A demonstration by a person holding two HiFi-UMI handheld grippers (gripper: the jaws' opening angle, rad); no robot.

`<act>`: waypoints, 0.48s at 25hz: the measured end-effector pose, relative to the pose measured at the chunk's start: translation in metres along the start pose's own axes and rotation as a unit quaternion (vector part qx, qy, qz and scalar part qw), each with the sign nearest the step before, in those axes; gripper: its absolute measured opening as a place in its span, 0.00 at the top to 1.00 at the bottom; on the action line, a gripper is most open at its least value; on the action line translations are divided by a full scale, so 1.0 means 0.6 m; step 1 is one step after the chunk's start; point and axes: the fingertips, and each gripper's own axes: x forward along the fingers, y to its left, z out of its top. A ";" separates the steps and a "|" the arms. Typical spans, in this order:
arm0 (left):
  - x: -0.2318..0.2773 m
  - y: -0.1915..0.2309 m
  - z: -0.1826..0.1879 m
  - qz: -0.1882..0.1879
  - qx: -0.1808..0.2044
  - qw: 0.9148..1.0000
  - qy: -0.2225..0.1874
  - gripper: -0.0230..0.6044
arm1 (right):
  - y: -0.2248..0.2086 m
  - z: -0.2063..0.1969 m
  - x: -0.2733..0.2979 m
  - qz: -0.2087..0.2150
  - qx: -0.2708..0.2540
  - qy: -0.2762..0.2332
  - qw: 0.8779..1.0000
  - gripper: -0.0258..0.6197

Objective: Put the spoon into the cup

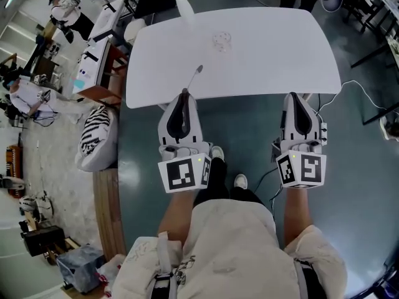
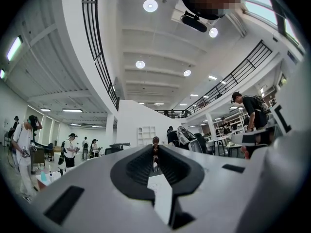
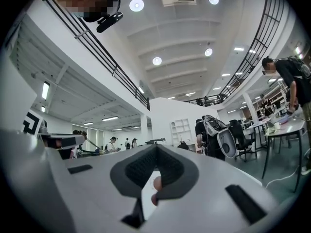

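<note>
The left gripper (image 1: 184, 93) pinches the spoon (image 1: 196, 75) — its tip points at the cup (image 1: 221, 40), ahead and a bit right — the right gripper (image 1: 293, 96) is closed, empty.

A big open lab hall: people (image 1: 28, 95) work at cluttered desks (image 1: 93, 67) left of the white bench (image 1: 274, 48), under a railed mezzanine (image 2: 243, 72) and round ceiling lights (image 2: 150, 5).
</note>
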 end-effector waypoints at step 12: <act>0.163 0.065 -0.033 -0.029 -0.027 0.999 -0.018 0.91 | 0.008 -0.012 0.159 -0.018 -0.030 0.012 0.999 0.98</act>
